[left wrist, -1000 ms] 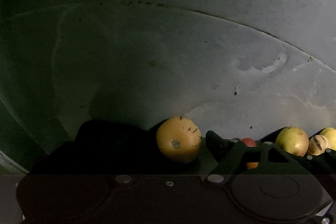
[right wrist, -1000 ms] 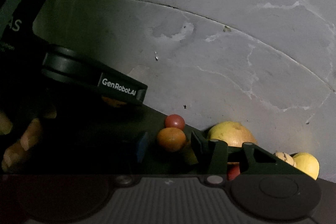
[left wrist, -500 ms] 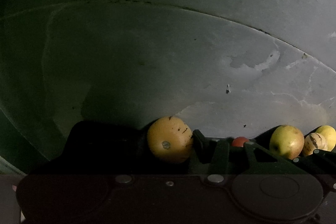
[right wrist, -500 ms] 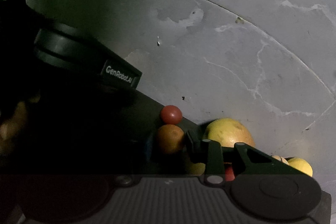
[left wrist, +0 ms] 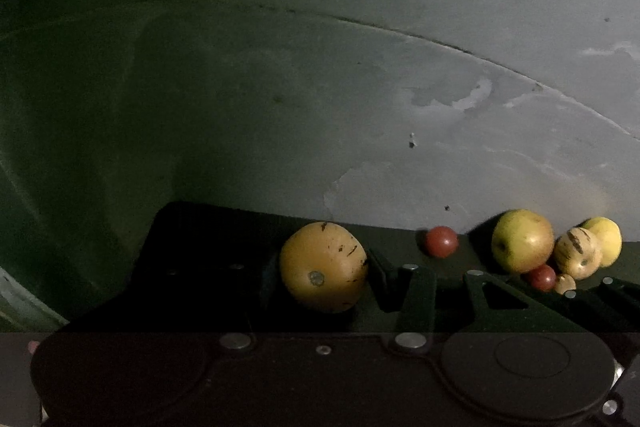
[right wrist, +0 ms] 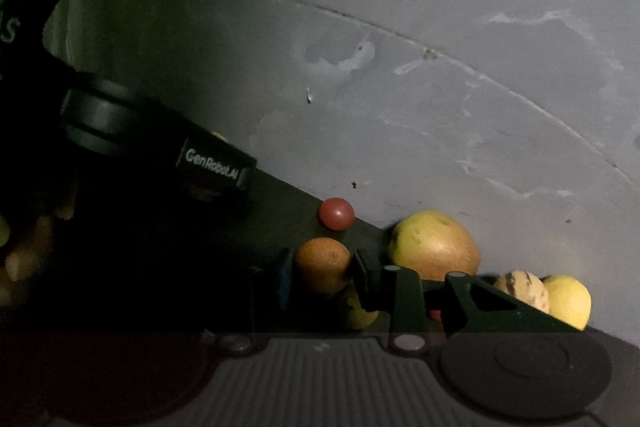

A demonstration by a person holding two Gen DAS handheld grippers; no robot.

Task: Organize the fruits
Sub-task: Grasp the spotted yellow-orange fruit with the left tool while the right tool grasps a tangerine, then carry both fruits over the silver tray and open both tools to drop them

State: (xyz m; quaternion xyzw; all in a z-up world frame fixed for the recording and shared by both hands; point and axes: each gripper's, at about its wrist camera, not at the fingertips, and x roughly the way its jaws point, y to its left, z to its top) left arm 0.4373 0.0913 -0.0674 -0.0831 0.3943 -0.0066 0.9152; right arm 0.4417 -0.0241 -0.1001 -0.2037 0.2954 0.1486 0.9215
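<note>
Left gripper (left wrist: 322, 269) farther back, fingers clamped on orange fruit (left wrist: 323, 266); right gripper (right wrist: 322, 277) likewise on small orange (right wrist: 322, 264).

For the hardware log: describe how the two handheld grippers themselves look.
The left gripper is matte black plastic: angular linkage bars with silver rivets, a round disc cap on its body. Seen from the right wrist, its housing bears white "GenRobot.AI" lettering. The right gripper has the same black linkage and silver rivets, a ribbed grey body and a blue pad on one finger. No cables or sleeves show.
</note>
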